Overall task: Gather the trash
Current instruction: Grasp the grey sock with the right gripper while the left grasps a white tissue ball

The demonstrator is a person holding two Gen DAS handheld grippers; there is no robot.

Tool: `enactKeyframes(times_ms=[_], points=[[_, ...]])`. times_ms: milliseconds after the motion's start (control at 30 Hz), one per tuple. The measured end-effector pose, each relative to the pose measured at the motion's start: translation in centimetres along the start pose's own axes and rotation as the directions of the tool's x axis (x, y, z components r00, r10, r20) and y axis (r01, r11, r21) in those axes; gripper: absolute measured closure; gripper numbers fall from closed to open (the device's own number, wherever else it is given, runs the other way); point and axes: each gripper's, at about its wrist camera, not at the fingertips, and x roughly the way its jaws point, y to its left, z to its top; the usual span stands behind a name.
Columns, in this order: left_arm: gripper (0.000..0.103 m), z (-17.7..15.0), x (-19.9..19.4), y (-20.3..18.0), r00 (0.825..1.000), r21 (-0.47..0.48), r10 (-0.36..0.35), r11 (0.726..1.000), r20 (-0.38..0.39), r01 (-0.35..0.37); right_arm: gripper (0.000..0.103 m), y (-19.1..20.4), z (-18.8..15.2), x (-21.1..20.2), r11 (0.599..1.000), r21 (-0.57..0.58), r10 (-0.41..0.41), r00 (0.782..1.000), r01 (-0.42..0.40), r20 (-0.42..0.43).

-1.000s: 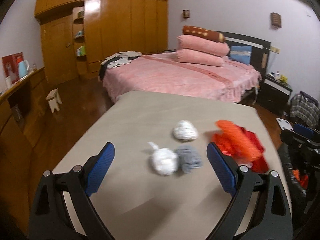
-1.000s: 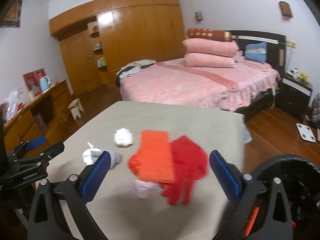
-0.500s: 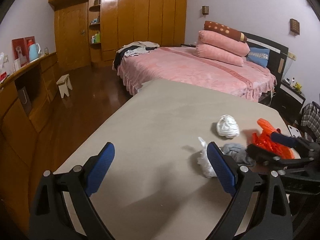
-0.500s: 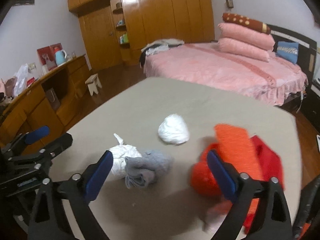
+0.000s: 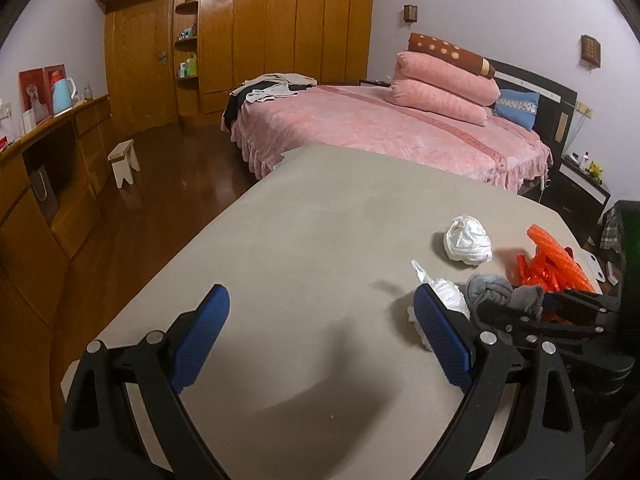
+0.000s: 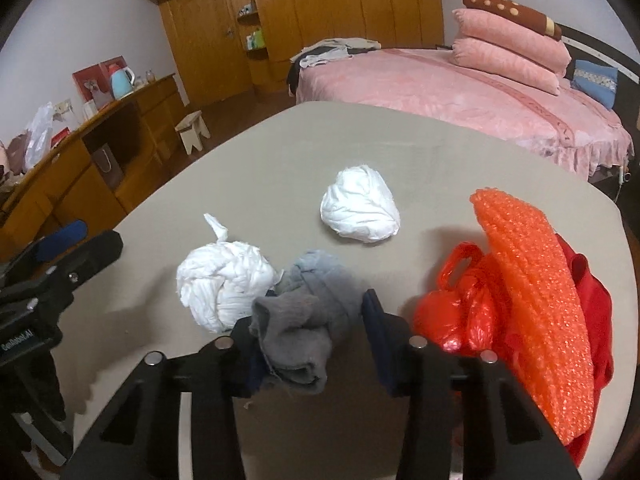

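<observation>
At the lower centre of the right wrist view, the right gripper (image 6: 310,334) has just been closing, its fingers pinching the grey sock (image 6: 308,312) on the bench (image 6: 256,168). The left gripper (image 5: 322,338) fingers stand spread over bare bench.

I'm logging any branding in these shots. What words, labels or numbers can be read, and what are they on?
"CamRobot.AI", as best it reads, partly cut off: white print on the black body of the left gripper, seen from the right wrist.
Red boxes on the sideboard: print too small to read.
Nothing readable on the trash or the table.
</observation>
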Motion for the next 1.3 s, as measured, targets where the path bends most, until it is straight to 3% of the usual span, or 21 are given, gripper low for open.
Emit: enactKeyframes(times_ms=[267,500,733,1000,1067,1167,1300], points=[[0.012,0.5,0.2,-0.9,1.000,0.010,-0.011,1.000,-0.001,0.011,0.064,0.2,0.4,0.3,1.000,-0.007,0.008,1.000,-0.008,-0.003],[0.012,0.4,1.1,-3.3,0.998,0.030,-0.053,0.998,-0.026,0.053,0.064,-0.7,0.3,-2.5,1.000,0.004,-0.003,0.998,0.002,0.058],[0.013,-0.1,3.0,-5.9,0.993,0.045,-0.090,0.995,-0.073,0.094,0.064,-2.2,0.4,-3.0,0.999,0.032,-0.013,0.998,0.011,0.064],[0.036,-0.7,6.1,-7.9,0.970,0.052,-0.154,0.985,-0.188,0.166,0.064,-3.3,0.3,-3.5,0.999,0.039,-0.004,0.997,0.001,0.075],[0.061,-0.9,6.7,-8.2,0.958,0.044,-0.187,0.978,-0.219,0.202,0.064,-3.5,0.3,-3.5,0.999,0.044,-0.001,0.997,-0.002,0.076],[0.070,-1.2,6.8,-8.2,0.955,0.033,-0.203,0.976,-0.218,0.215,0.064,-3.7,0.3,-3.7,0.999,0.041,0.002,0.997,-0.005,0.077],[0.071,-0.8,5.2,-8.0,0.965,0.028,-0.204,0.977,-0.166,0.211,0.064,-3.6,0.4,-4.4,0.999,0.038,0.014,0.996,-0.017,0.090]])
